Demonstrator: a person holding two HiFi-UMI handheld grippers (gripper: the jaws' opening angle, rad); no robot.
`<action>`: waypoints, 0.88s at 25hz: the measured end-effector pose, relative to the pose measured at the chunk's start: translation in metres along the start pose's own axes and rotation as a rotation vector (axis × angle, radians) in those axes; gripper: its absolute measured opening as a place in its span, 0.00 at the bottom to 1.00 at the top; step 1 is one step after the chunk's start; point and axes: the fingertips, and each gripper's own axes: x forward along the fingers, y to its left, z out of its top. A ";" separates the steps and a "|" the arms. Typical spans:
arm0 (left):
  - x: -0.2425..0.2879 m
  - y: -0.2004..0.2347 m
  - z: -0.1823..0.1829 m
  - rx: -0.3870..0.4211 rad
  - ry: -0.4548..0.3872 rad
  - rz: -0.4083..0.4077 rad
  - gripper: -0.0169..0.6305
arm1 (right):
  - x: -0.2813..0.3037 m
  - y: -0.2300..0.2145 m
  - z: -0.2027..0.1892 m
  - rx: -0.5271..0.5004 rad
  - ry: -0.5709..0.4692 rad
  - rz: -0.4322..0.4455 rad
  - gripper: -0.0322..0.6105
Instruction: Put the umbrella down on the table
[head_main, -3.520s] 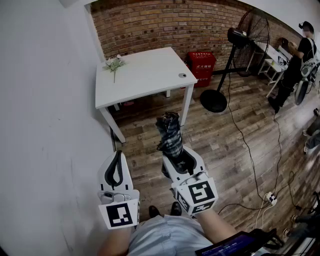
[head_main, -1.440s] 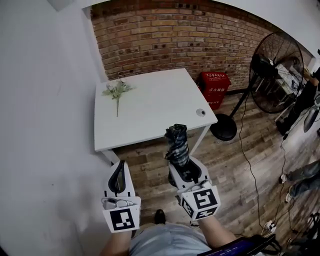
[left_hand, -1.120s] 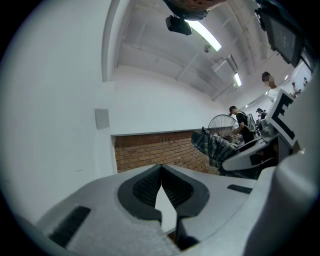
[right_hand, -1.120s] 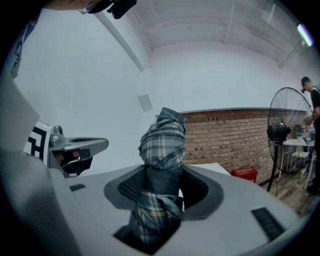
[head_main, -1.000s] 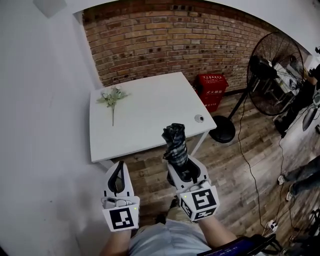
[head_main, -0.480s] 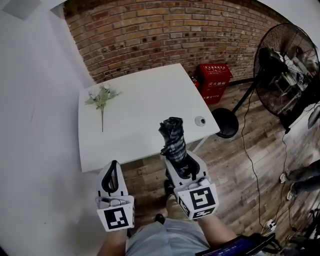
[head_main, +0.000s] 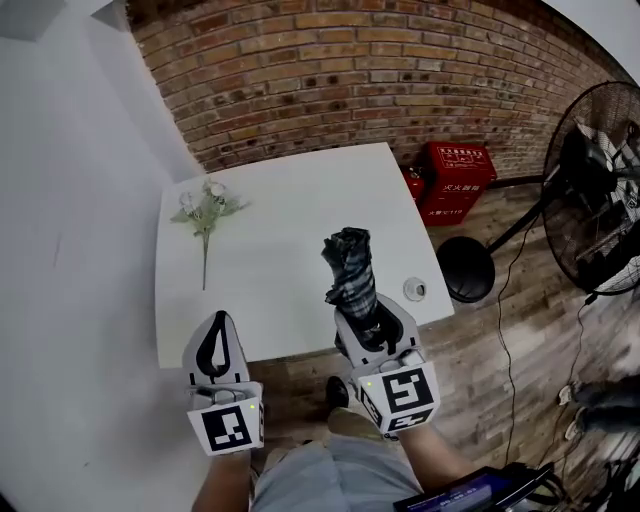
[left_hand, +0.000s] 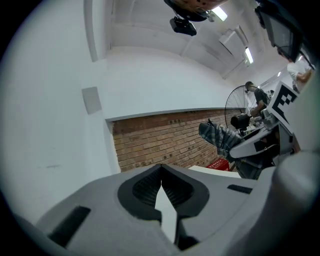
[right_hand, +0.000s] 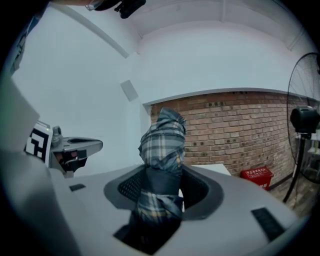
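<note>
Fabric in a dark grey and white plaid, bunched and cinched tight, makes up the folded umbrella (head_main: 350, 268), a stubby, soft-looking cylinder. We see its lower end sunk between the jaws of the right hand-held gripper (head_main: 370, 320), whose dark ribbed pads (right_hand: 131, 187) are clamped against it on both sides. The rest sticks out ahead of the jaws. It is carried in the air rather than lying on anything. In the head view it sits over the near edge of the surface (head_main: 280, 250), toward the near right corner.

The left hand-held gripper (head_main: 216, 322) is beside it, toward the near left corner. Its jaws are brought together at the tips with nothing between them, and the curved black pads form a closed loop. Both tools have smooth pale grey shells and a cube with black-and-white square markers at the back.

The surface is a plain matte white rectangle. A flower sprig (head_main: 205, 212) with pale blooms and a thin green stem lies near its far left corner. A small round object (head_main: 414, 289) sits by the right edge close to the near right corner; we cannot tell what it is. Beyond the far edge stands a rough brick wall (head_main: 400, 70). On the plank floor (head_main: 500, 350) to the right are a red box (head_main: 457, 180) and a fan (head_main: 600, 190) with a wire cage.
</note>
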 end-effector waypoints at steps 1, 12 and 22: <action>0.007 0.003 0.003 0.015 -0.009 0.016 0.04 | 0.007 -0.005 0.003 -0.001 -0.003 0.009 0.36; 0.053 0.017 0.021 -0.011 -0.004 0.095 0.04 | 0.064 -0.031 0.040 -0.040 -0.028 0.075 0.36; 0.084 0.041 0.008 -0.026 -0.002 0.118 0.04 | 0.109 -0.031 0.047 -0.072 -0.016 0.097 0.36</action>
